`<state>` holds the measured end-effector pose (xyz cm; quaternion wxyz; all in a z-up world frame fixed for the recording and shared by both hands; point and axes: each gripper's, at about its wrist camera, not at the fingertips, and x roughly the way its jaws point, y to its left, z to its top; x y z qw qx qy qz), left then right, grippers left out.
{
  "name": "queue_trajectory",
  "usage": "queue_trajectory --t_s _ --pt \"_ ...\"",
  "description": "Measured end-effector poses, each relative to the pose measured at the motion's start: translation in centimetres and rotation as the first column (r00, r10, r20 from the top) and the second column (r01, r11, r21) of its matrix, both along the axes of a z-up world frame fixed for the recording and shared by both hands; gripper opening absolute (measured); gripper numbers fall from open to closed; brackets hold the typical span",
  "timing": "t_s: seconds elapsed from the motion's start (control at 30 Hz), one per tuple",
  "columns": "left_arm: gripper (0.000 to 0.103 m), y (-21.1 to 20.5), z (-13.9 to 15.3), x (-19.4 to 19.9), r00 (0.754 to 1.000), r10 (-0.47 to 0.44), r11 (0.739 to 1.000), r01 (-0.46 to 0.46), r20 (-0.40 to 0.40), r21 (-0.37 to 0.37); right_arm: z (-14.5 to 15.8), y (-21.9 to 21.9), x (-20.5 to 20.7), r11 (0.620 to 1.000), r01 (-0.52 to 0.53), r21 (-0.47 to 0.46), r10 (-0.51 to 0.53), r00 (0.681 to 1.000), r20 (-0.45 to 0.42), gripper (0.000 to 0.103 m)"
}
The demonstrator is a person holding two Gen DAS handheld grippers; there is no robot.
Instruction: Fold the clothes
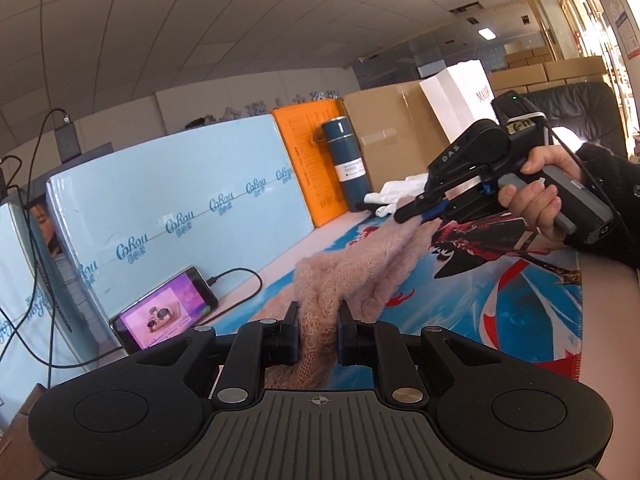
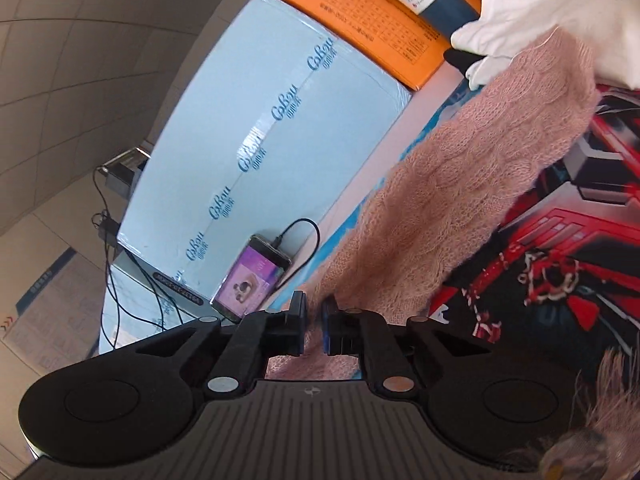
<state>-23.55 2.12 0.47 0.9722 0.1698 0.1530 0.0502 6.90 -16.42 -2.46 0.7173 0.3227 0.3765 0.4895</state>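
A pink knitted garment (image 1: 360,276) is stretched in the air above a printed mat (image 1: 520,300). My left gripper (image 1: 318,330) is shut on one end of the knit. In the left wrist view my right gripper (image 1: 420,214) is held by a hand at the right and is shut on the far end of the knit. In the right wrist view the garment (image 2: 460,184) runs from the upper right down to my right gripper (image 2: 314,326), whose pads pinch a thin edge of it.
A phone (image 1: 168,312) with a lit screen and cable leans against a light blue panel (image 1: 180,208). An orange board (image 1: 316,160), a dark blue flask (image 1: 346,160), cardboard boxes (image 1: 396,132) and white cloth (image 1: 396,192) stand behind the mat.
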Motion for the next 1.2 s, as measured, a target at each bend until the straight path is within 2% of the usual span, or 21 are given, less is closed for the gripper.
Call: queue_trajectory --t_s 0.13,0.17,0.23,0.37,0.43,0.5,0.57,0.6,0.63,0.7,0.73,0.8,0.83,0.87,0.93,0.97,1.0,1.07,1.1,1.13,1.2 --pt "0.015 -0.2 0.2 -2.0 0.998 -0.062 0.998 0.062 0.026 0.008 0.7 -4.1 -5.0 0.997 0.073 0.032 -0.073 0.997 0.015 0.007" --pt "0.015 -0.2 0.2 -2.6 0.996 -0.081 0.997 0.081 0.028 0.010 1.1 -5.0 -6.5 0.995 0.103 0.005 -0.103 0.993 0.060 0.007" --pt "0.015 -0.4 0.0 -3.2 0.993 -0.116 0.993 0.116 0.005 0.022 1.2 -6.2 -8.4 0.992 0.120 -0.028 -0.117 0.989 0.093 0.007" --pt "0.015 -1.2 -1.0 -3.5 0.982 -0.157 0.986 0.162 -0.106 0.039 0.8 -7.2 -10.1 0.987 0.104 -0.121 -0.089 0.988 0.123 0.007" --pt "0.016 -1.5 -1.2 -3.6 0.978 -0.158 0.985 0.166 -0.137 0.053 0.7 -7.8 -10.4 0.984 0.124 -0.132 -0.105 0.984 0.141 0.019" --pt "0.016 -1.6 -1.4 -3.7 0.974 -0.146 0.984 0.162 -0.173 0.078 0.4 -8.8 -10.3 0.977 0.168 -0.130 -0.149 0.978 0.147 0.045" --pt "0.016 -1.8 -1.8 -3.6 0.968 -0.123 0.980 0.153 -0.219 0.128 0.7 -9.9 -9.3 0.949 0.279 -0.147 -0.253 0.951 0.177 0.054" --pt "0.016 -1.9 -2.2 -3.6 0.961 -0.097 0.975 0.144 -0.259 0.170 0.8 -10.5 -8.9 0.930 0.334 -0.155 -0.303 0.933 0.192 0.064" --pt "0.017 -1.9 -2.5 -3.6 0.956 -0.067 0.969 0.130 -0.285 0.208 0.9 -10.8 -8.1 0.900 0.399 -0.177 -0.360 0.908 0.216 0.070" --pt "0.021 -1.6 -2.7 -3.8 0.953 -0.020 0.971 0.091 -0.302 0.222 1.0 -11.2 -6.0 0.837 0.493 -0.235 -0.434 0.862 0.264 0.070" --pt "0.021 -1.3 -2.5 -4.2 0.953 -0.019 0.978 0.081 -0.302 0.193 1.0 -11.4 -5.0 0.804 0.531 -0.268 -0.462 0.841 0.281 0.070" --pt "0.031 -1.0 -2.0 -5.1 0.957 -0.031 0.990 0.069 -0.288 0.123 0.7 -11.5 -3.1 0.792 0.528 -0.306 -0.449 0.844 0.293 0.070" --pt "0.046 -0.9 -1.5 -5.8 0.964 -0.049 0.995 0.069 -0.262 0.070 0.6 -11.5 -2.1 0.786 0.526 -0.325 -0.442 0.845 0.299 0.070" --pt "0.067 -0.5 -0.9 -6.7 0.977 -0.050 0.998 0.055 -0.207 0.017 0.6 -11.0 -1.6 0.775 0.524 -0.353 -0.424 0.845 0.325 0.070" --pt "0.085 0.4 -0.1 -8.2 0.995 -0.007 0.997 -0.001 -0.102 -0.077 0.5 -9.6 -0.7 0.739 0.524 -0.423 -0.369 0.841 0.396 0.070" --pt "0.087 0.9 0.3 -8.8 0.998 0.037 0.992 -0.044 -0.055 -0.121 0.5 -8.7 -0.4 0.713 0.526 -0.462 -0.333 0.835 0.438 0.069" --pt "0.087 1.7 0.5 -8.9 0.992 0.125 0.981 -0.128 -0.027 -0.149 0.2 -7.6 -0.3 0.678 0.542 -0.496 -0.302 0.821 0.484 0.065" --pt "0.088 2.7 0.4 -8.5 0.948 0.317 0.938 -0.318 -0.029 -0.138 -0.4 -5.7 -0.6 0.621 0.556 -0.553 -0.214 0.799 0.562 0.046" --pt "0.088 2.9 0.3 -8.4 0.933 0.358 0.925 -0.358 -0.029 -0.130 -0.3 -5.9 -0.8 0.615 0.564 -0.551 -0.214 0.792 0.572 0.018" --pt "0.088 3.1 0.1 -8.3 0.918 0.397 0.910 -0.397 -0.029 -0.123 -0.2 -6.0 -1.0 0.609 0.572 -0.549 -0.215 0.785 0.581 0.008" --pt "0.088 3.4 0.3 -8.6 0.915 0.404 0.905 -0.402 -0.012 -0.142 0.0 -6.2 -1.5 0.598 0.589 -0.544 -0.216 0.771 0.599 0.009"
